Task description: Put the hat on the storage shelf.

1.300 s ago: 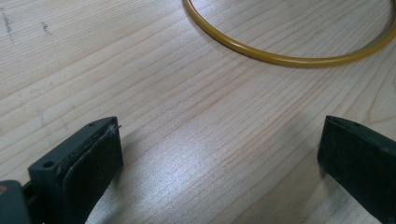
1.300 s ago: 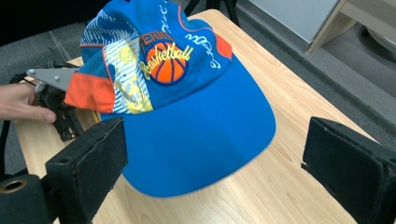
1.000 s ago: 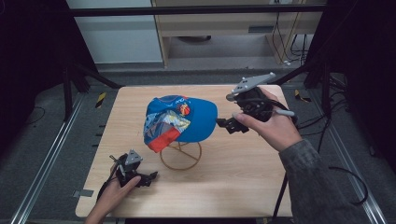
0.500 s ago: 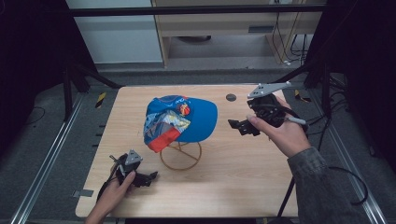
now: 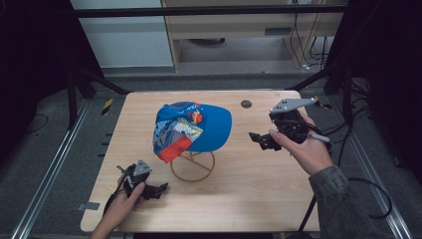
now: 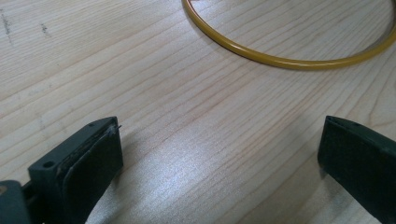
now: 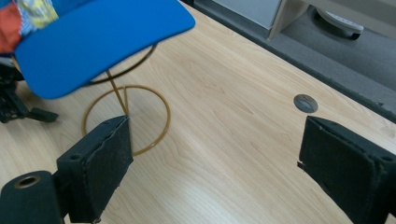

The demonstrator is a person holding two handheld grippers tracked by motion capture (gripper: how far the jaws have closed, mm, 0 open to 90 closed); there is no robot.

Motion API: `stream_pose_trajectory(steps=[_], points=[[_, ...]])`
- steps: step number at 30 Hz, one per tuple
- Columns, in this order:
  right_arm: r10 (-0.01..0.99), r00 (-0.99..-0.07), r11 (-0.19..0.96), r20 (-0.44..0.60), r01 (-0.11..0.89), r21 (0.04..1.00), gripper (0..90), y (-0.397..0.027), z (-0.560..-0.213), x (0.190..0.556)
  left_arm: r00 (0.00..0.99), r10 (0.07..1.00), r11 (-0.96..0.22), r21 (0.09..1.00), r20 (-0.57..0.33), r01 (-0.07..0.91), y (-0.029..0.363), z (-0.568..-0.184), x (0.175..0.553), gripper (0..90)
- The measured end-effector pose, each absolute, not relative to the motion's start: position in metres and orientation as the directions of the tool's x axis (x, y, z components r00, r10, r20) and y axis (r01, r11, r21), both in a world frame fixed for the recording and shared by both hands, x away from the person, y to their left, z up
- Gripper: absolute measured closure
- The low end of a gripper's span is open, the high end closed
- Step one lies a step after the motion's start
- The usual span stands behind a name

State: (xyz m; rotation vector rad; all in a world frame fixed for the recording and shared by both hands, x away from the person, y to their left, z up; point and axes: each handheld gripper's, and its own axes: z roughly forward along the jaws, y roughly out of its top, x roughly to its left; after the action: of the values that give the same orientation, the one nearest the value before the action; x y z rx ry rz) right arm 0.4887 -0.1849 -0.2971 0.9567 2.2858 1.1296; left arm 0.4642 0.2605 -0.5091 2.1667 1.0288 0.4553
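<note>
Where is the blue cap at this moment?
In the high view, the blue cap sits on top of the yellow wire stand near the table's middle, its brim pointing toward the right gripper, which is apart from it.

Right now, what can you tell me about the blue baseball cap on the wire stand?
The blue baseball cap looks like fabric, with a plain blue brim pointing toward the right gripper and a crown patched in orange, yellow and light blue, plus a small red-and-yellow emblem. It sits tilted atop the yellow wire stand, raised above the wooden table. Neither gripper touches it.
</note>
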Motion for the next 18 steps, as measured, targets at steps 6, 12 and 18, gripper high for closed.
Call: stream_pose_trajectory(steps=[6, 12, 18], points=[[0.736, -0.673, 0.439, -0.074, 0.392, 0.808, 10.0, -0.19, -0.31, 0.486, 0.625, 0.78, -0.451, 0.711, 0.021, 0.54, 0.261, -0.509, 0.464, 0.0], [0.751, -0.655, 0.435, -0.081, 0.399, 0.807, 10.9, -0.199, -0.334, 0.485, 0.625, 0.78, -0.451, 0.711, 0.021, 0.54, 0.261, -0.509, 0.464, 0.0], [0.768, -0.638, 0.421, -0.063, 0.428, 0.799, 12.1, -0.207, -0.36, 0.48, 0.625, 0.78, -0.451, 0.711, 0.021, 0.54, 0.261, -0.509, 0.464, 0.0]])
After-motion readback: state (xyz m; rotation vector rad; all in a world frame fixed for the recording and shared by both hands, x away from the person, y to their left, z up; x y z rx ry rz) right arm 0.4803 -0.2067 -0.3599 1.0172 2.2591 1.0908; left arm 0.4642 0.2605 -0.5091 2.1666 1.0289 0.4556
